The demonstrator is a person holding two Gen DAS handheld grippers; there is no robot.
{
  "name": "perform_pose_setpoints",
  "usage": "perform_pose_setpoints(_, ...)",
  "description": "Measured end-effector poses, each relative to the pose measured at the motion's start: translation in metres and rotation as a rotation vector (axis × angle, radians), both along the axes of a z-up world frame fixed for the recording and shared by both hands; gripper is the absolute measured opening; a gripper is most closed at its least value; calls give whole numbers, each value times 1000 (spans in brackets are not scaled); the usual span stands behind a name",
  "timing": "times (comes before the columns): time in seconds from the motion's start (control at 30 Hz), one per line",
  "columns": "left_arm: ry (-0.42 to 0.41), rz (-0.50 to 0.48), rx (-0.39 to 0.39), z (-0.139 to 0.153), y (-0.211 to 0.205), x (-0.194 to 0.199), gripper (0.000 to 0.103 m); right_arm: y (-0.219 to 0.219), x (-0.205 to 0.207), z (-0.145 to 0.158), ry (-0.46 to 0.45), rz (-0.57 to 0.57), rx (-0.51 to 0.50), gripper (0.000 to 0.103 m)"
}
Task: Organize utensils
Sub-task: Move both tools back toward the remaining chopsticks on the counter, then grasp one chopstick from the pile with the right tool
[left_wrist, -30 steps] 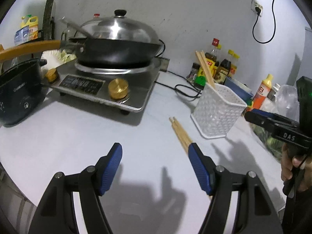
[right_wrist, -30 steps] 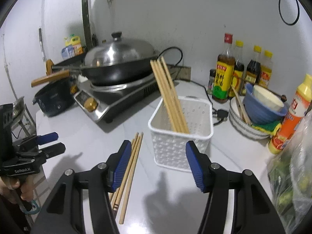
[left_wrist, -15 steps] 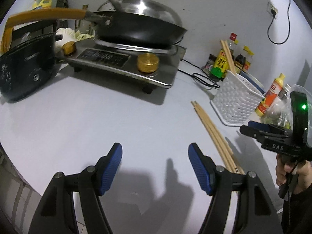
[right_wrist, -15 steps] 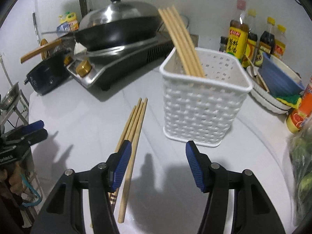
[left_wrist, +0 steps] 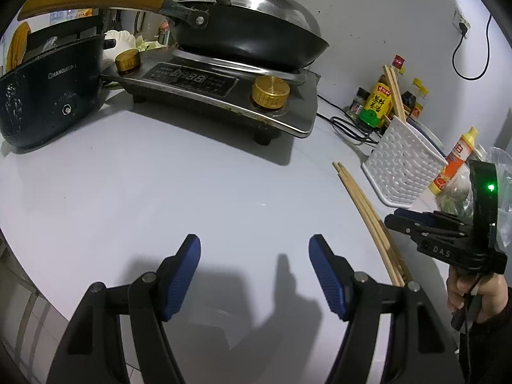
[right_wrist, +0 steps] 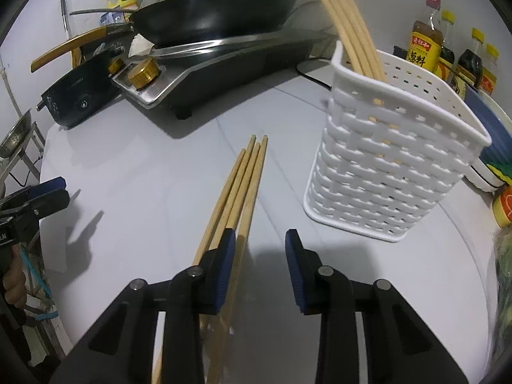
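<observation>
Several loose wooden chopsticks [right_wrist: 243, 185] lie side by side on the white counter, left of a white woven basket [right_wrist: 384, 166] that holds more chopsticks [right_wrist: 348, 22] upright. My right gripper [right_wrist: 260, 236] is low over the near part of the loose bundle. Its jaws are closing; the left finger covers most of the sticks, one stick lies just inside it, and the pads press on nothing. My left gripper [left_wrist: 254, 243] hangs open over bare counter, left of the chopsticks [left_wrist: 361, 204] and the basket [left_wrist: 400, 166]. The left wrist view shows the right gripper [left_wrist: 396, 219] held in a hand.
An induction stove [left_wrist: 208, 86] with a lidded wok [left_wrist: 249, 35] stands at the back. A black cooker [left_wrist: 48, 96] sits to its left. Sauce bottles [right_wrist: 425, 48], stacked bowls [right_wrist: 492, 121] and an orange bottle [left_wrist: 457, 156] crowd behind the basket. The counter edge curves near the left gripper [right_wrist: 48, 192].
Both grippers have sunk toward the counter. The right gripper's jaws have narrowed and come down over the loose chopsticks. The left gripper's opening is unchanged.
</observation>
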State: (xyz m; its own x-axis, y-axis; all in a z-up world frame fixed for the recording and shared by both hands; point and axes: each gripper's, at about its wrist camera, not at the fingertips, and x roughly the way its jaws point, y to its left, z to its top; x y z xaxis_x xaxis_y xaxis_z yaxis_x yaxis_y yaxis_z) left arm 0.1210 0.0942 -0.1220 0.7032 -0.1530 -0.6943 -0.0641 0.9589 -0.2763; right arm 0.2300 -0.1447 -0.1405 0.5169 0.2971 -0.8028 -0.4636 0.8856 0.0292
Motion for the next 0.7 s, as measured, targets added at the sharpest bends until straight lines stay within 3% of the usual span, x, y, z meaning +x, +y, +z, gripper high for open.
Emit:
perform_pose_setpoints(0.17,14,7,-4,-3,0,4,70,3,4,-5,11,9,3,24)
perform_pose_setpoints(0.23,16,7,-3,-3,-2,5,70,4,4,-7,14,14,-2,16)
perform_pose_setpoints(0.43,24,-22,10,-2,-18,10,70,-3,4,-11,35,22,51,6)
perform_pose_setpoints(0.7,47,-110,45,-1,-64,22,70,-17,-7,-5,14,52,104,6)
